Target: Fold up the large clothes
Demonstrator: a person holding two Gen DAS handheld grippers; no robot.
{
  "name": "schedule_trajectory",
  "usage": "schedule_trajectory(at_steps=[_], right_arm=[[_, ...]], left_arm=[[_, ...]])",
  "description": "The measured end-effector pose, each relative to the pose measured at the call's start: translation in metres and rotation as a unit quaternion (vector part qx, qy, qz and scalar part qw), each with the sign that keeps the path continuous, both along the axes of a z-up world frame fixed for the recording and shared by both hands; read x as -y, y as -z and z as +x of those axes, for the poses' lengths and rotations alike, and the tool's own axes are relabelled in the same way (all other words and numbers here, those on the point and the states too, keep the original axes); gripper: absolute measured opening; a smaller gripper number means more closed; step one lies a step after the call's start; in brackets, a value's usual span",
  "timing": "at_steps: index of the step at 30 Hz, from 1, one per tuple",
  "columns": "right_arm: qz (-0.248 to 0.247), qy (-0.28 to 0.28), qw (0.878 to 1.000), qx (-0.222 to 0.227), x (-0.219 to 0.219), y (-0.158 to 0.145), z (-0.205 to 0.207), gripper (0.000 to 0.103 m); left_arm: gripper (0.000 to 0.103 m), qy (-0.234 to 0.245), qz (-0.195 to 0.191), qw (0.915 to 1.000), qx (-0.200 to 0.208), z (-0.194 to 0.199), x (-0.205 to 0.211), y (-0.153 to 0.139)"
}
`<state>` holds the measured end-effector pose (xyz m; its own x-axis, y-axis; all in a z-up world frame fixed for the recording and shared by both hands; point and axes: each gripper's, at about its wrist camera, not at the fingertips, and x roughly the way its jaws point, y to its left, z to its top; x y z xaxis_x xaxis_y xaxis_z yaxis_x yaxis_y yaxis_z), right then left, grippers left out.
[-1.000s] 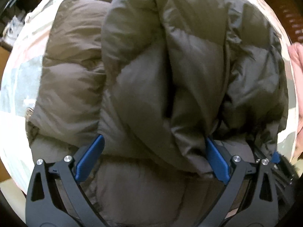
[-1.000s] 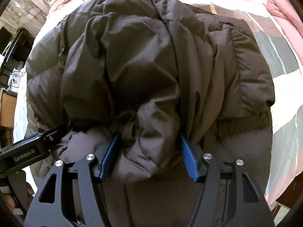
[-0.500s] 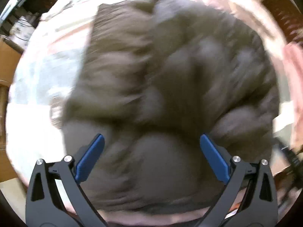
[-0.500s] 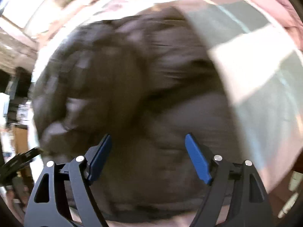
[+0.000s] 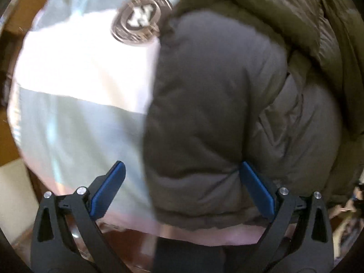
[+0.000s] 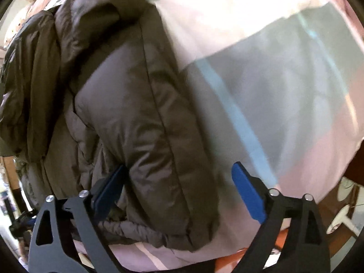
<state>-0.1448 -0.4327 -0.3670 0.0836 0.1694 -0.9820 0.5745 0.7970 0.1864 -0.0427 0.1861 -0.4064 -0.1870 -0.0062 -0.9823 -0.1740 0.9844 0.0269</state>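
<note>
A dark brown puffer jacket lay bunched and doubled over on a bedspread patterned in pale pink, white and grey-green blocks. The jacket sat near the bed's front edge, its quilted hem just inside the pink border.

The left gripper pointed steeply down over the jacket's left side. Its jaws stood wide apart. The right blue pad rested against the padded cloth, or very close to it; the left pad stood clear over the bare bedspread. A roll of the jacket's edge lay between the jaws, but it was not pinched.

The right gripper pointed steeply down over the jacket's opposite side. Its jaws were opening and already stood wide. The left pad was partly tucked behind a fold of the cloth; the right pad stood clear over the bedspread. A thick quilted panel lay between the jaws, not clamped.

A round badge-like print showed on the bedspread beyond the jacket in the left wrist view. Both views were somewhat smeared, and fine detail at the rims could not be made out.
</note>
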Motion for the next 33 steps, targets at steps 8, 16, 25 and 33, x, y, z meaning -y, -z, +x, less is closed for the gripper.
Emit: schedule_trajectory(at_steps=[8, 16, 25, 33], right_arm=[[0.124, 0.033, 0.991, 0.031, -0.008, 0.029, -0.003, 0.048], [0.218, 0.061, 0.962, 0.152, 0.013, -0.037, -0.002, 0.01], [0.333, 0.123, 0.872, 0.336, 0.061, -0.126, 0.111, 0.01], [0.323, 0.197, 0.867, 0.324, 0.088, -0.099, 0.296, 0.013]], left_arm=[[0.043, -0.01, -0.08, 0.9967, 0.012, -0.001, 0.013, 0.008], [0.01, -0.05, -0.19, 0.9769, 0.084, 0.029, -0.002, -0.065], [0.01, -0.119, -0.354, 0.8993, 0.227, 0.154, -0.016, -0.195], [0.014, -0.183, -0.338, 0.8952, 0.226, 0.306, 0.002, -0.178]])
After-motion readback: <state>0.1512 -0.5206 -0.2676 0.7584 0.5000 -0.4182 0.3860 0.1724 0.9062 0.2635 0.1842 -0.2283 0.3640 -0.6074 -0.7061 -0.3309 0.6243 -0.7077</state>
